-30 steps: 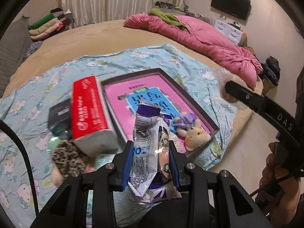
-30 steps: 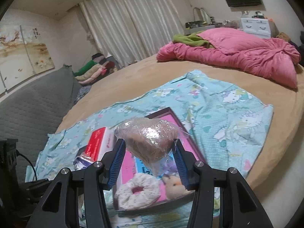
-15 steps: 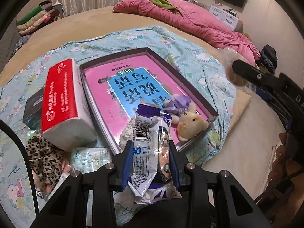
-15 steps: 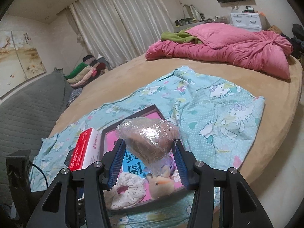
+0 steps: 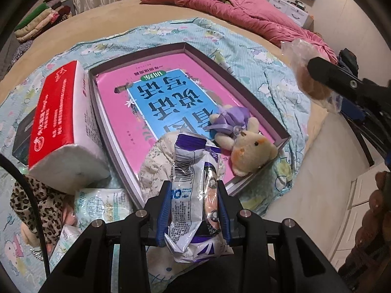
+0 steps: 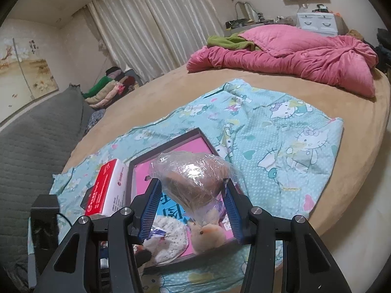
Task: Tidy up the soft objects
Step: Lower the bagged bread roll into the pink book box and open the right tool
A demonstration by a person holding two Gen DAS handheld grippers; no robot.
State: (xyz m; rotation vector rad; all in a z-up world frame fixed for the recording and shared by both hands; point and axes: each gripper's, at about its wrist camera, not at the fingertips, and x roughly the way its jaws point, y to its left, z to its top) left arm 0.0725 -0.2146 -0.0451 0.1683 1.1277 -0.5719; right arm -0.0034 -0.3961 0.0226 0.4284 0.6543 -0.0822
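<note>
The left gripper [image 5: 194, 210] was clamped on a crinkly white-and-purple foil packet [image 5: 195, 195], held above the near edge of the shallow dark-rimmed box with a glossy pink book cover inside [image 5: 188, 46]. The right gripper [image 6: 190, 207] squeezed a rounded brown soft item in clear crackly plastic wrap [image 6: 193, 175] over the same box. Inside lay a fuzzy cream plush bear in a purple dress [image 5: 244, 141] and a frilly white floral scrunchie [image 5: 156, 168], crowding the near corner. A red-and-white soft tissue pack [image 5: 61, 124] leaned against the box's left rim.

right gripper [image 6: 191, 205] clamping bagged bread [image 6: 193, 178], above tray [image 6: 168, 144]
</note>
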